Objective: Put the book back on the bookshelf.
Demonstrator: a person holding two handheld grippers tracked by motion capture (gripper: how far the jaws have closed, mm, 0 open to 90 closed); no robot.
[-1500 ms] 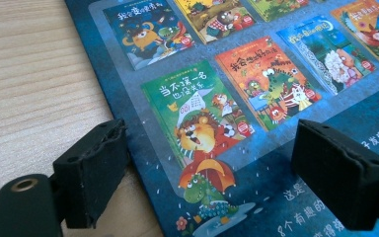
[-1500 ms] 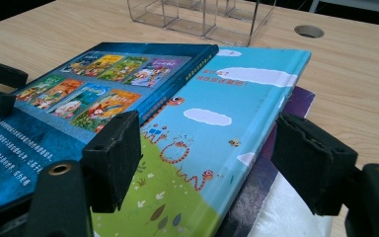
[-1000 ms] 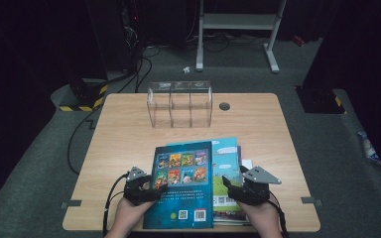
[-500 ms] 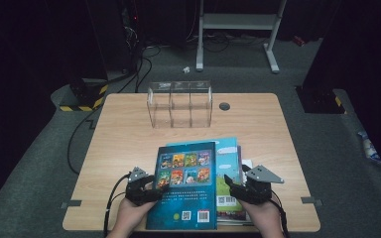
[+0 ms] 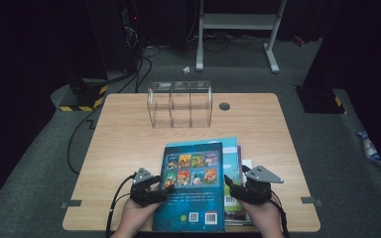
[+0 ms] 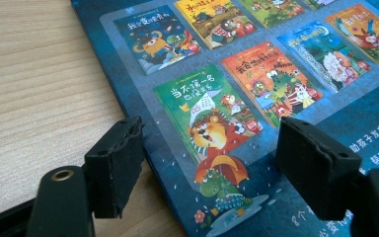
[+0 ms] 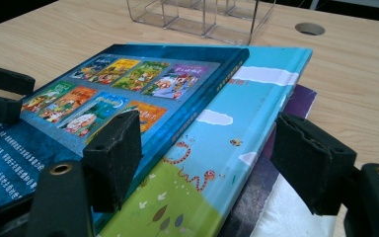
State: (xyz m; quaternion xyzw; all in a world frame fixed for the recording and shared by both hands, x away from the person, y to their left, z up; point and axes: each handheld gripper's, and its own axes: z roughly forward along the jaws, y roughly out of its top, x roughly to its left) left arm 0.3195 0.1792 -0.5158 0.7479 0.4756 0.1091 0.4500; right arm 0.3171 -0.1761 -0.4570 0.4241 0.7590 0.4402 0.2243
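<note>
We hold our left gripper (image 5: 155,187) at the left edge of the dark blue book (image 5: 193,186). Its jaws have just been closing, with the book's edge between them, but they do not pinch it yet. Our right gripper (image 5: 239,184) waits at the book's right edge with its jaws wide apart. The blue book lies on top of a light blue book (image 7: 237,143) near us. Farther back on the table (image 5: 124,134) stands a clear box (image 5: 180,103).
</note>
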